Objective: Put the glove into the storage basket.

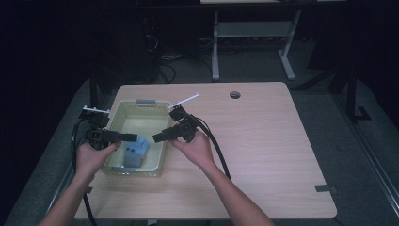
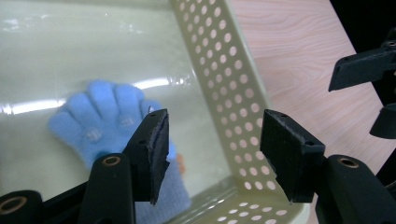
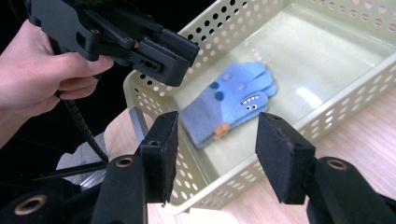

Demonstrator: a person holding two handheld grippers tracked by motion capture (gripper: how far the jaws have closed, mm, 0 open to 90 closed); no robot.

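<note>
Nearest the person, at the front end of the pale green perforated basket (image 1: 134, 172), a blue knitted glove (image 3: 231, 100) lies flat on the basket floor, touched by neither tool. Above it, the left gripper (image 1: 123, 137) hangs over the basket's left rim with its jaws parted and nothing between them; the right gripper (image 1: 161, 136) faces it from over the right rim, likewise spread and empty, so the glove looks set down and let go. One risk, as I judge it, is that the two tips point at each other across a narrow basket and could knock together if either hand swings inward. Another is that a jaw dipping low could hook the perforated wall (image 2: 233, 116) and drag or tip the light basket, which sits close to the table's (image 1: 263, 141) left edge. Room to withdraw is good upward and to the right, where bare tabletop stretches well away; farther back the basket floor is bare too, and a white strip (image 1: 183, 100) lies by its far right corner.
</note>
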